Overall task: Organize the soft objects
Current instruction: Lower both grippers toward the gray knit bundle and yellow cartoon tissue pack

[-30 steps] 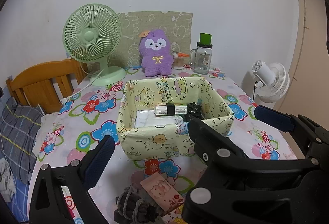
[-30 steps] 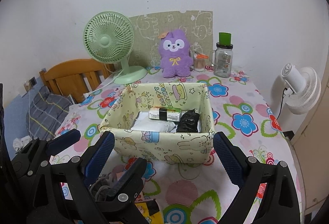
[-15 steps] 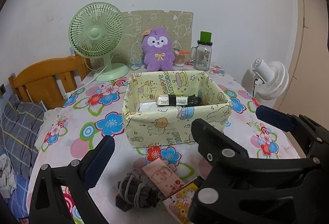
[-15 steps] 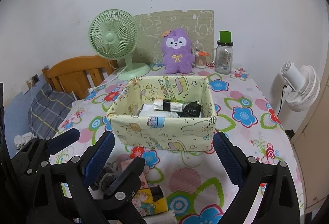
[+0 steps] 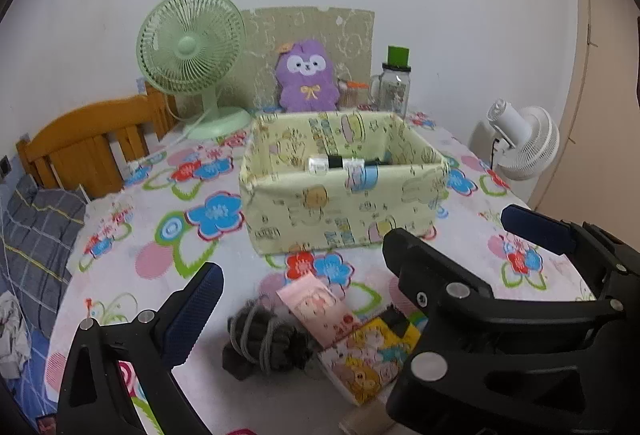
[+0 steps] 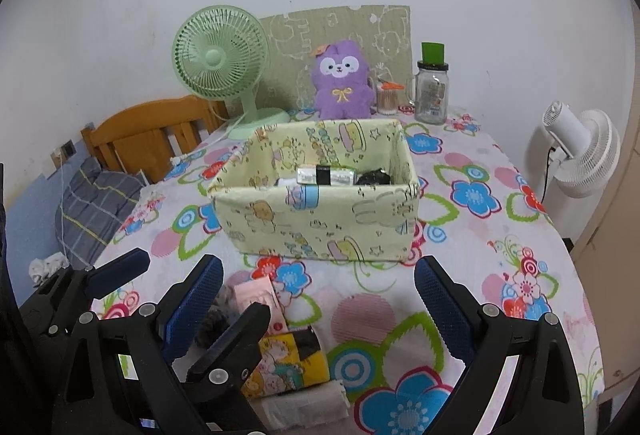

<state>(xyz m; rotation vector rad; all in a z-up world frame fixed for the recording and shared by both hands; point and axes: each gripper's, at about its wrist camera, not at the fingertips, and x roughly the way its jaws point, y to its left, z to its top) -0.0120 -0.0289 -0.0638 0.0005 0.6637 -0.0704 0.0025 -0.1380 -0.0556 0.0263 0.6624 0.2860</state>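
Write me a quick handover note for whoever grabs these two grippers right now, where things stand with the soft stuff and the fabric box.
Left gripper: open, empty, over the near table edge.
Right gripper: open, empty, beside it.
Fabric box: mid-table, already holding a wrapped pack with a black band and a black bundle.
Left to do, all lying in front of the box: grey knitted bundle, pink packet, yellow cartoon pack, and a white pack at the near edge.
The grey bundle lies nearest the left gripper; probably take it first.

Packets (image 5: 372, 353) lie before the box (image 5: 340, 211); plush (image 5: 306, 81) behind.
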